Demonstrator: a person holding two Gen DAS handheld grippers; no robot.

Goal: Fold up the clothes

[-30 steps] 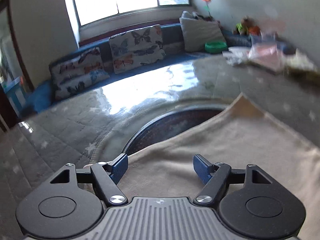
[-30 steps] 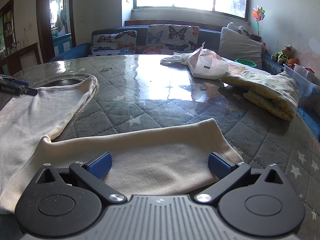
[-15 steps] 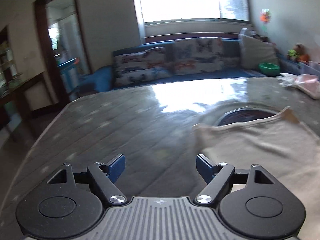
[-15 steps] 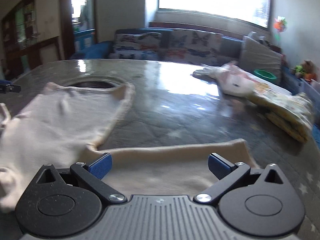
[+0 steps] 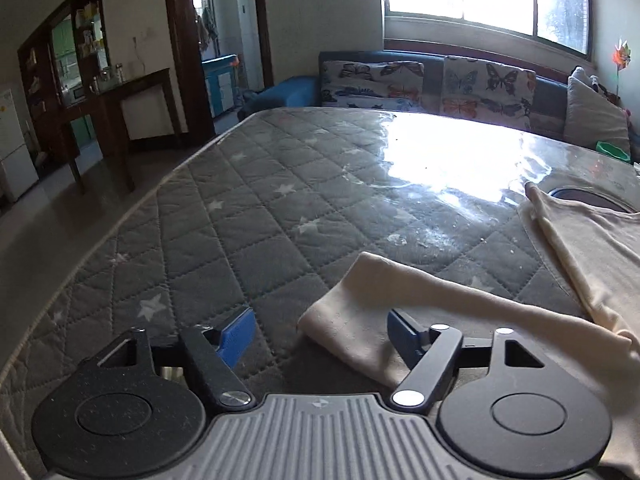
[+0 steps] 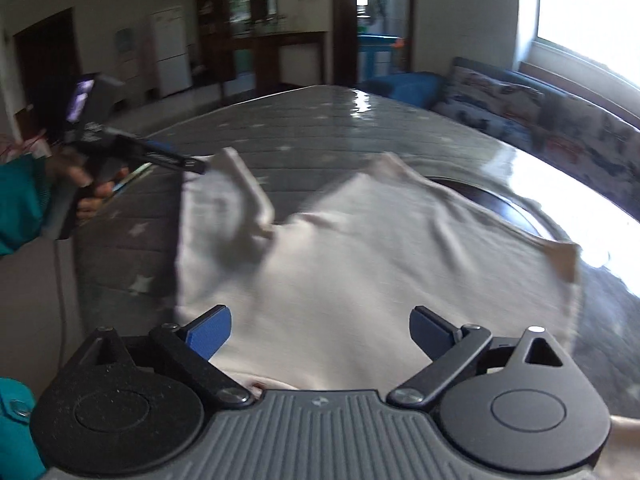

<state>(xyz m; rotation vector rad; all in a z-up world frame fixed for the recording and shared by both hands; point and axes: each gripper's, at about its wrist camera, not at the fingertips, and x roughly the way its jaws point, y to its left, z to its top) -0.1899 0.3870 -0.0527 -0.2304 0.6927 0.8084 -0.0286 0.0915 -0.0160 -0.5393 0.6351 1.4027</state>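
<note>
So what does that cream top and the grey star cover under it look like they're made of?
Cream top: seemingly soft, matte knit, cotton-like; it drapes limply and wrinkles. Grey star cover: quilted fabric with stitched diamond lines, under what looks like a clear glossy plastic sheet, judging by the strong window glare.

Garment (image 6: 360, 264): lay spread on the table (image 5: 248, 216), its body toward the near edge in the right wrist view.
Sleeve (image 5: 400, 300): extended from the garment's body across the table toward the left edge, its end just ahead of the left gripper (image 5: 320, 334).
Neckline: lay over a round recess (image 6: 492, 196) in the table, on the side toward the far edge.
Left gripper: stood at the table's left edge, jaws closing, the sleeve end between them but not pressed.
Right gripper (image 6: 320, 332): stood over the garment's body, jaws closing, apart from the cloth.
Sofa (image 5: 440, 80): stood behind the table's far edge, cushions (image 5: 488, 88) along it.
Doorway (image 5: 224, 40): lay beyond the far left corner.
</note>
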